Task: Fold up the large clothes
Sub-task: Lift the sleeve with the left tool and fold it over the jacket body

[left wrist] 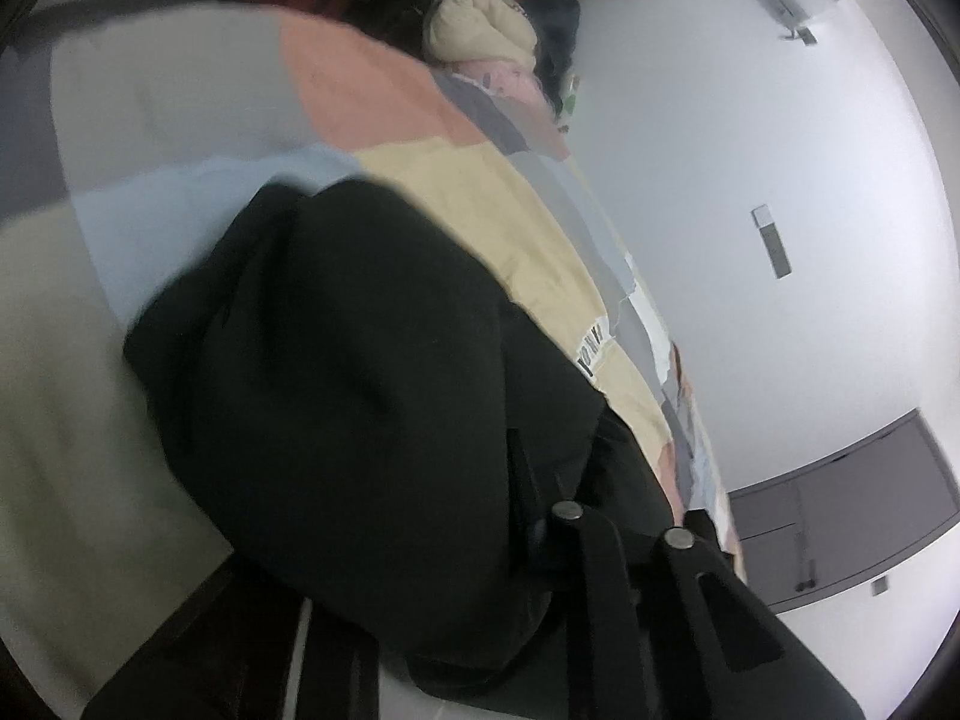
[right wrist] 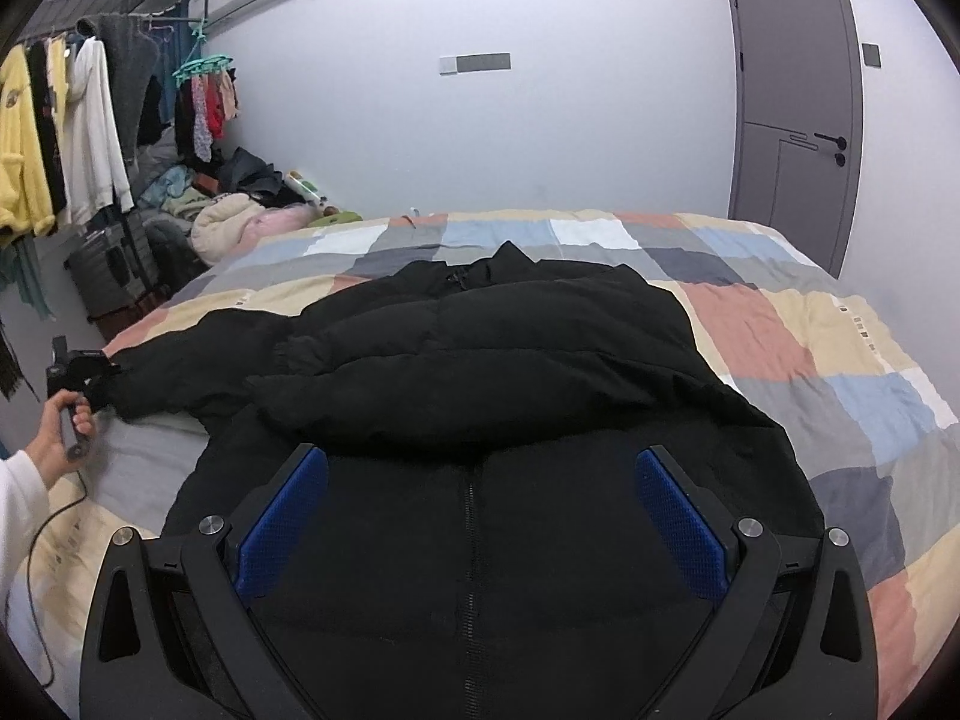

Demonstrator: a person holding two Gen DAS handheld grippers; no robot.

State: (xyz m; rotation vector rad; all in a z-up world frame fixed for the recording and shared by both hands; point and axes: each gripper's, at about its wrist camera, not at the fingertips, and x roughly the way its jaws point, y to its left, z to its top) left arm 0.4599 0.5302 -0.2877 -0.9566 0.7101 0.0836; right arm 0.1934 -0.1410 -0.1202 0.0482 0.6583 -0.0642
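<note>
Black and quilted, the puffer jacket (right wrist: 498,372) lies front-up on the patchwork bed (right wrist: 810,324), its nine-o'clock sleeve (right wrist: 180,372) clamped in the left hand-held gripper (right wrist: 90,381) for folding inward, while the right hand-held gripper (right wrist: 480,480) hovers spread apart over the hem.

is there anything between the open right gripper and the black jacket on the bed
Nothing visible. The right gripper is open directly over the black puffer jacket, its blue pads flanking the zipper, with no other item between. The left gripper is at the jacket's sleeve end, well off to the side.
</note>
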